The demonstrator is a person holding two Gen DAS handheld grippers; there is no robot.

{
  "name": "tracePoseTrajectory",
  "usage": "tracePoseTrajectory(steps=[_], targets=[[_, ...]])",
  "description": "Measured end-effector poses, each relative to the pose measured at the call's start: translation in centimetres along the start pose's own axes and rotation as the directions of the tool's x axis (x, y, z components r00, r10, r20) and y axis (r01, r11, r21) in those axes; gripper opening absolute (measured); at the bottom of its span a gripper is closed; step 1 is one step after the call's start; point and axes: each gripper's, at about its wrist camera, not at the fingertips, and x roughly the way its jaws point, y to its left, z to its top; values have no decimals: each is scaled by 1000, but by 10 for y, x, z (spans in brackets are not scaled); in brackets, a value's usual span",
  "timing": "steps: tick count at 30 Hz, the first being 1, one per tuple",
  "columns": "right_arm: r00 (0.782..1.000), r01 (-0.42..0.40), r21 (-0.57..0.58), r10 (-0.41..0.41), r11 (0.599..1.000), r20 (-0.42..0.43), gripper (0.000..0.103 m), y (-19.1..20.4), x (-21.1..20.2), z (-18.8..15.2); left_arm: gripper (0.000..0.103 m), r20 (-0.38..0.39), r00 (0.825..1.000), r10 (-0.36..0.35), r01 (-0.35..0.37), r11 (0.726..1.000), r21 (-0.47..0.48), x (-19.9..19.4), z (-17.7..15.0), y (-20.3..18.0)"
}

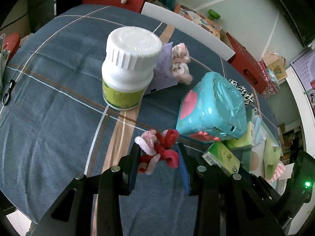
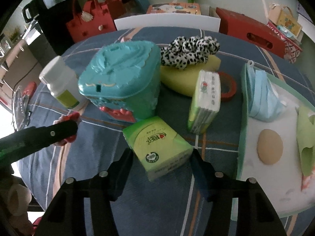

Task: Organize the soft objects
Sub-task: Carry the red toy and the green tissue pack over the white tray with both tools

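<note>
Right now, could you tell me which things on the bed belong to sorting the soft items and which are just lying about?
Job things:
- red and pink hair ties in the left tongs
- green tissue pack between the right tongs
- spotted scrunchie
- blue face mask
- yellow sponge

Lying about:
- white pill bottle
- teal lidded box
- red tape roll

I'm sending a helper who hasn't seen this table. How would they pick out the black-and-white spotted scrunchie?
Start at the big teal plastic box in the middle of the blue plaid tablecloth. Just behind it to the right lies a yellow sponge, and the scrunchie sits on top of that. It is the only black-and-white spotted thing there, ruffled and soft.
</note>
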Motion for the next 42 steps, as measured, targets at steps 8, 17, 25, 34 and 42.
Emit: tracePoseTrajectory(steps=[8, 17, 25, 34, 42], targets=[[998, -10, -1, 10, 1000, 56, 61, 0, -32, -1, 38, 35, 999, 1, -1, 1000, -1, -15, -2, -1], [989, -11, 32, 6, 999, 149, 61, -10, -64, -1, 38, 135, 991, -9, 4, 999, 42, -49, -4, -23], [960, 37, 115, -68, 993, 271, 61, -35, -102, 7, 38, 162, 982, -98, 78, 989, 124, -62, -4, -72], [943, 113, 295, -196, 949, 268, 61, -98, -117, 6, 38, 94, 975, -201, 165, 940, 299, -48, -23, -139], [923, 192, 454, -317, 870, 217, 61, -162, -128, -11, 38, -29, 977, -212, 203, 874, 441, -15, -52, -188]])
